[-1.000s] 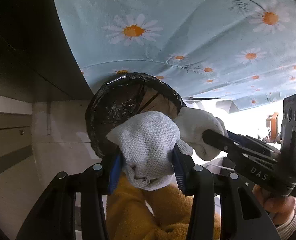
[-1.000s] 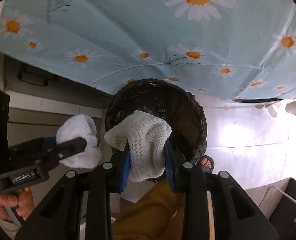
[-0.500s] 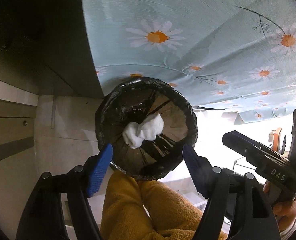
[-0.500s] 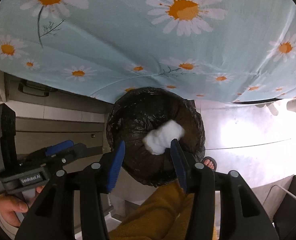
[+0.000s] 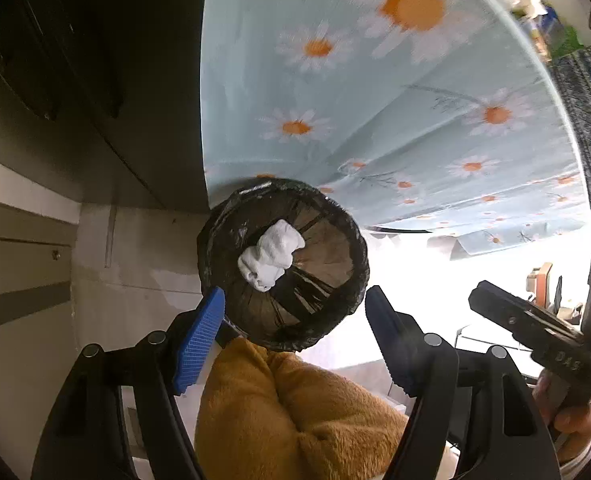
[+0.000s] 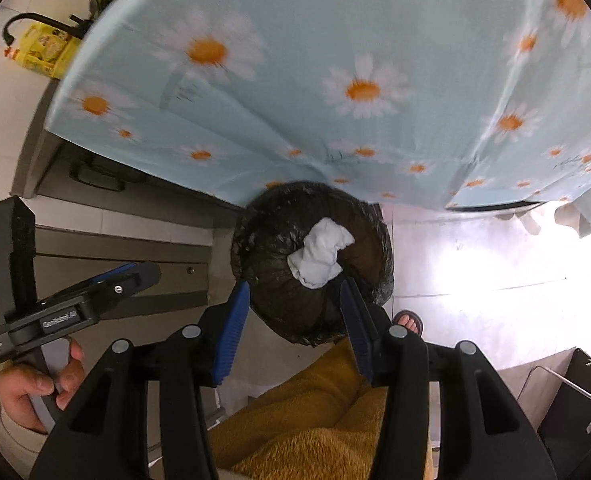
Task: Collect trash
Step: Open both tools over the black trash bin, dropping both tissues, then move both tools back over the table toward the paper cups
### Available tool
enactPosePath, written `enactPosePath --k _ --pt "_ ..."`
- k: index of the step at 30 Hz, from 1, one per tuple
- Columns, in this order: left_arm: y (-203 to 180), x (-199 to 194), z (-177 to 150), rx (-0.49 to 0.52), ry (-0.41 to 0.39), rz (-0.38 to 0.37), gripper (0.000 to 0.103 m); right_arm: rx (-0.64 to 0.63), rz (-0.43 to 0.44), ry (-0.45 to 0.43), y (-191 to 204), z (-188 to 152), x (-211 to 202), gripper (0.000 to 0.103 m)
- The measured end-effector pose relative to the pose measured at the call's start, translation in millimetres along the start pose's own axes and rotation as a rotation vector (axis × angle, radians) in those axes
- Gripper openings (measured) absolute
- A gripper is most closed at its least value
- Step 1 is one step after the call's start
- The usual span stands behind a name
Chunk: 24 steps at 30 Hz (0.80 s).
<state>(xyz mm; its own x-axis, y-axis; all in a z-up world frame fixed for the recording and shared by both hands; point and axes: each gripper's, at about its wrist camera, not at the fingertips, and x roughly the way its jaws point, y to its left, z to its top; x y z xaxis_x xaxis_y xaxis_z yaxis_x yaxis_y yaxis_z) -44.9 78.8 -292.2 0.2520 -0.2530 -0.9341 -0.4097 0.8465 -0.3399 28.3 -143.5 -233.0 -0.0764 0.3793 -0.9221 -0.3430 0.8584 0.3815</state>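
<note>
A round trash bin [image 5: 335,312] lined with a black bag stands on the floor below the table; it also shows in the right wrist view [image 6: 263,240]. White crumpled tissues [image 5: 271,256] lie inside it, also seen in the right wrist view [image 6: 321,254]. My left gripper [image 5: 295,336] is open and empty above the bin's near rim. My right gripper [image 6: 295,316] is open and empty above the bin. Each gripper shows in the other's view, the right one [image 5: 535,324] and the left one [image 6: 79,304].
A table with a light blue daisy cloth [image 5: 375,100] overhangs the bin, also in the right wrist view [image 6: 355,80]. Grey cabinet drawers [image 6: 115,240] stand at left. The person's mustard trousers [image 5: 295,412] and sandalled foot [image 6: 407,320] are near the bin. A black chair [image 6: 567,400] stands at right.
Both grippers opened and let go of the white tissues, which dropped into the bin. Both grippers have since risen and pulled back from the bin.
</note>
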Motion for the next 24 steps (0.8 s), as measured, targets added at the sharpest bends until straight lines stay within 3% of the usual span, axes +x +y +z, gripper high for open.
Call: enactPosePath --k 14,24 --pt "-10 -90 15 0.102 -0.15 -0.051 0.071 -0.13 -0.037 -0.249 70 9 -98 0.052" --pt "-40 -146 34 0.212 -0.251 -0.067 0.071 -0.168 -0.087 -0.4 79 31 -150 0.054"
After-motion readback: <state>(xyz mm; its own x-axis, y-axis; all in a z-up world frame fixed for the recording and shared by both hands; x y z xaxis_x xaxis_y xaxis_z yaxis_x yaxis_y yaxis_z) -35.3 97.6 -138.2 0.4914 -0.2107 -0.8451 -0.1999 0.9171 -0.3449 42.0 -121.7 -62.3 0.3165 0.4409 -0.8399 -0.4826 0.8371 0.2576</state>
